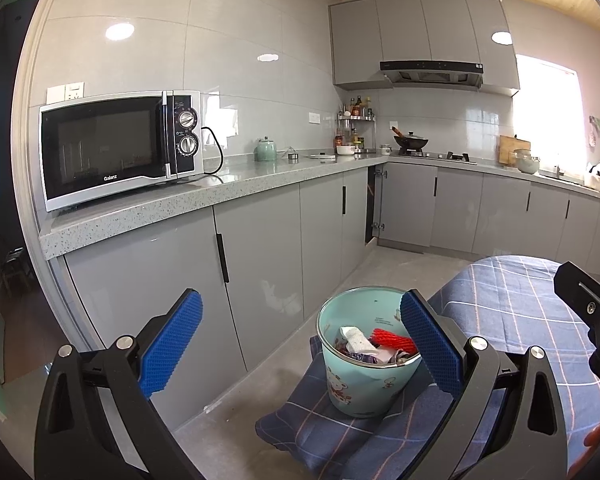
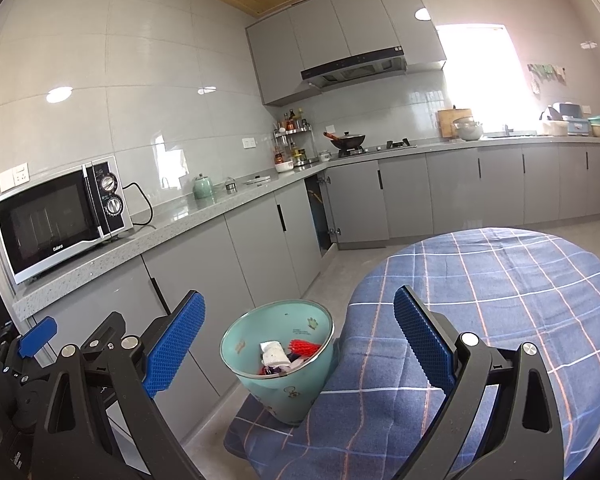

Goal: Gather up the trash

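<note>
Blue checked cloth covers the round table at the right of the left wrist view, one corner drooping to the floor. A pale green bin with cartoon prints stands on that fallen corner, close against the table's edge. Inside it lie a crumpled white wad, a red netted piece and some darker scraps I cannot make out. The left gripper hangs with its blue-padded fingers spread wide and nothing between them; its right pad overlaps the bin's rim in the picture, though I cannot tell if they touch. Part of the other gripper juts in at the far right. Behind, a silver microwave sits on the speckled grey counter, with a green teapot farther along and a black wok on the hob in the corner.

From the right wrist view, the right gripper is likewise splayed open and empty, held above the bin, which shows between its two pads. The bin leans slightly and rests on the cloth's trailing corner beside the table. The white wad and red netting sit near the top of the heap. The table top shows only its cloth. One lower cupboard door near the corner stands ajar.
</note>
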Motion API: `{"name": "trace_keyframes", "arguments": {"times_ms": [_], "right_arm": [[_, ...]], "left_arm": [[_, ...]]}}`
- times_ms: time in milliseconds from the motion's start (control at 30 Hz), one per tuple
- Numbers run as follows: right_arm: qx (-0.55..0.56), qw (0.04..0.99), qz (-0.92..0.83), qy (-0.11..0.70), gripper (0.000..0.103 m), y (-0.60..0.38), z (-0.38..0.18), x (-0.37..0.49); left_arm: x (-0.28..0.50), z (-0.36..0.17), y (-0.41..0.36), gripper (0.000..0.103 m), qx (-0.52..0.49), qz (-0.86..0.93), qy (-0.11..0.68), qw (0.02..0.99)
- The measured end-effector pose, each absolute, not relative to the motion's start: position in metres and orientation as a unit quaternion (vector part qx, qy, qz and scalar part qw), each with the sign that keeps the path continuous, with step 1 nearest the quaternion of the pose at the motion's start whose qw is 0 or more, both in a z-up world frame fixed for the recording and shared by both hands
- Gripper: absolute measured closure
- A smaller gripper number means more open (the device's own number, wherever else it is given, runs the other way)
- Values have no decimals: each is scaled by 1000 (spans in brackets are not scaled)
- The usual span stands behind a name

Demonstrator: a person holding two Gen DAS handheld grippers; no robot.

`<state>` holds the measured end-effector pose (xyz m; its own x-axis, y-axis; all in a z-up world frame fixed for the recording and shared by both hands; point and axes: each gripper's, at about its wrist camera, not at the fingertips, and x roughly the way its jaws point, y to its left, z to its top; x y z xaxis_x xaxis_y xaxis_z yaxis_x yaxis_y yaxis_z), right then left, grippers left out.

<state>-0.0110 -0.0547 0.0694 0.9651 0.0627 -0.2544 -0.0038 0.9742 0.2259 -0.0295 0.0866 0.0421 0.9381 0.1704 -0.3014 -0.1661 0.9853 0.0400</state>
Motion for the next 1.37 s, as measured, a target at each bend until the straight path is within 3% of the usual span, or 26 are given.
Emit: {"name": "trace_keyframes", "arguments": {"times_ms": [1367], "right_arm": [[123,979,-12,163,9,-65,55,5]], "left_arm": [[-2,24,87,5,17,105,205,973]]}}
